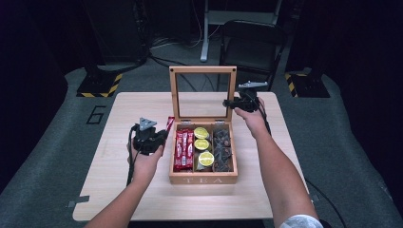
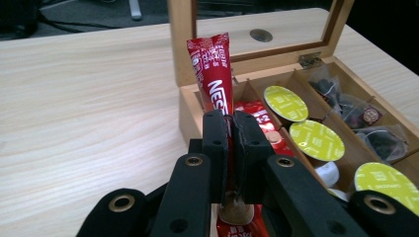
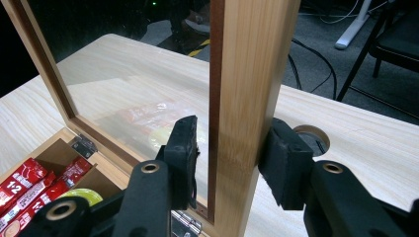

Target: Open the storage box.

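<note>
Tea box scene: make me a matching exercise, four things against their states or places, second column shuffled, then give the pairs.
Things:
1. sachet
2. lid
3. capsules
4. dark bags

States or places:
A. middle compartment
B. pinched upright in the left gripper
C. right compartment
D. upright, frame clamped by the right gripper

Pairs: 1-B, 2-D, 3-A, 4-C

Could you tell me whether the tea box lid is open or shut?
Open: the lid stands upright, its frame clamped by the right gripper.
</note>
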### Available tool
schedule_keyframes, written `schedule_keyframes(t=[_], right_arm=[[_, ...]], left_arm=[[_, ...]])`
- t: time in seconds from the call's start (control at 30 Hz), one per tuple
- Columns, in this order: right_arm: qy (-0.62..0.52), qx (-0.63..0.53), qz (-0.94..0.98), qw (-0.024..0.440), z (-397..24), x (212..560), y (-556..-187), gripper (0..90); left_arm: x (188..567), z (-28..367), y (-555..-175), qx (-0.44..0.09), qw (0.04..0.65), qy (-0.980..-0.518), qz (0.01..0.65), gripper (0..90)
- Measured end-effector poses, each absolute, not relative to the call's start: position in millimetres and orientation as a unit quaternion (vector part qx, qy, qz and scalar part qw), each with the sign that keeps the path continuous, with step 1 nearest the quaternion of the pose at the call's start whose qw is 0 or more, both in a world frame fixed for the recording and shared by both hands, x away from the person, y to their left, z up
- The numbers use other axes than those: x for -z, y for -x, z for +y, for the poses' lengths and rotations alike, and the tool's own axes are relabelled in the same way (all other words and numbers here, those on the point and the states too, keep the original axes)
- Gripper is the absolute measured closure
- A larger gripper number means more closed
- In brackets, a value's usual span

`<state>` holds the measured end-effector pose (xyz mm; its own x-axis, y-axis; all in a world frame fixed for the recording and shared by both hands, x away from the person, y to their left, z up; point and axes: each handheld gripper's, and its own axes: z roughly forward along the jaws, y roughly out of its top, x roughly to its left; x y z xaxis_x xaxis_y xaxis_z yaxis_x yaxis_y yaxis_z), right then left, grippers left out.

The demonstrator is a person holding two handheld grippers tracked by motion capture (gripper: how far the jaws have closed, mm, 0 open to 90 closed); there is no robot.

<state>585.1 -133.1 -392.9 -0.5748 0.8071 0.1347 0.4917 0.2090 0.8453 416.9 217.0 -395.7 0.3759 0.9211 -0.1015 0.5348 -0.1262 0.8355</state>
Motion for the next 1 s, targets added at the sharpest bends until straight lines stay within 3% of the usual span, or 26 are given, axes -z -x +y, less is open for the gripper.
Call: schedule_keyframes(t=[1.0], right_arm=[[-0.424, -0.454, 0.764, 0.173, -133, 391, -582, 59.0]], left_arm=[[378, 279, -425, -0.24, 0.422, -0.687, 0.541, 84.8]])
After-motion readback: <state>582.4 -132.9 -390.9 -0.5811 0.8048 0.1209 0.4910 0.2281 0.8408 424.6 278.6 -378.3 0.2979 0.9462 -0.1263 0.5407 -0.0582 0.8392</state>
